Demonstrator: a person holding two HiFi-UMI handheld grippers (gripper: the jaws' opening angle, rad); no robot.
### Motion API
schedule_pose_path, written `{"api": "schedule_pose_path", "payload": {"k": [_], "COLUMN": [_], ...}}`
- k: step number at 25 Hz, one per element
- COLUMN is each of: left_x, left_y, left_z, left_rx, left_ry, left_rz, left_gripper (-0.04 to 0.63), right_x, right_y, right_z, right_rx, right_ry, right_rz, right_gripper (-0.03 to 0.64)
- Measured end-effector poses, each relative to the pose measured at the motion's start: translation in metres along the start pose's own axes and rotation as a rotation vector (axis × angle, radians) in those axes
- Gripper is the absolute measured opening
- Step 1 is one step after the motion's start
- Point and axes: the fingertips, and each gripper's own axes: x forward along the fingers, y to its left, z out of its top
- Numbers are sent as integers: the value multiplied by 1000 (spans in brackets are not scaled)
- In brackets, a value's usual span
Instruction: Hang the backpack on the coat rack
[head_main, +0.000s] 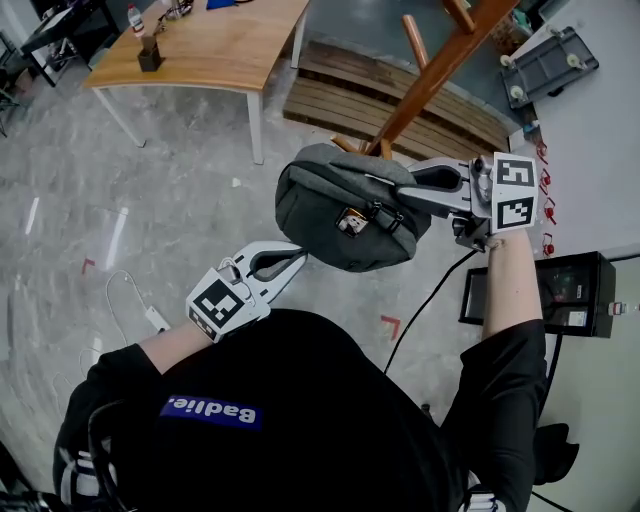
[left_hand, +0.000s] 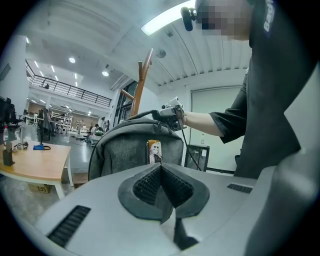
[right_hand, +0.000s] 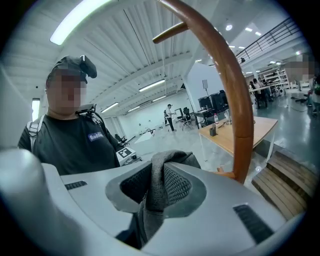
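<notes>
In the head view the grey backpack (head_main: 340, 215) hangs in the air in front of me, with a small picture tag on its front. My right gripper (head_main: 400, 192) is shut on its grey top handle (right_hand: 156, 182), which is pinched between the pads. The wooden coat rack (head_main: 445, 62) rises just behind the pack, and one of its curved arms (right_hand: 231, 90) arcs close over the right gripper. My left gripper (head_main: 298, 260) sits below and left of the backpack (left_hand: 125, 150), shut and holding nothing, its tip near the pack's underside.
A wooden table (head_main: 200, 50) stands at the back left. A slatted wooden pallet (head_main: 400, 100) lies under the rack's base. A black box (head_main: 570, 290) sits at the right, a wheeled dolly (head_main: 550, 60) at the top right, and a white charger with cable (head_main: 155, 318) on the floor at the left.
</notes>
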Motion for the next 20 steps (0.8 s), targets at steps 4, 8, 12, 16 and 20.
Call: {"api": "schedule_pose_path", "payload": {"k": [4,8,12,16,20], "left_x": [-7,-8,-5,-5,-3], "left_y": [-7,-4,0,0,-1], "left_z": [-7,-8,-9,-11,-11], "left_rx": [3,-5,-13,-24,-24], "left_ry": [5,12,16,18,23], "left_rz": [10,29,43,54,59], "left_gripper": [6,8,6,6,8], "right_x": [-2,-7,-13,-16,-17], "right_y": [-9,-22,-40,-51,-61], "right_z": [-10,-15,-22,-27,-31], "right_rx": [8,4,9,21,23], "right_ry": [13,48,80,91,107], "right_rz": [5,8,-5,-12,-29], "right_gripper": [66,66,66,66,66]}}
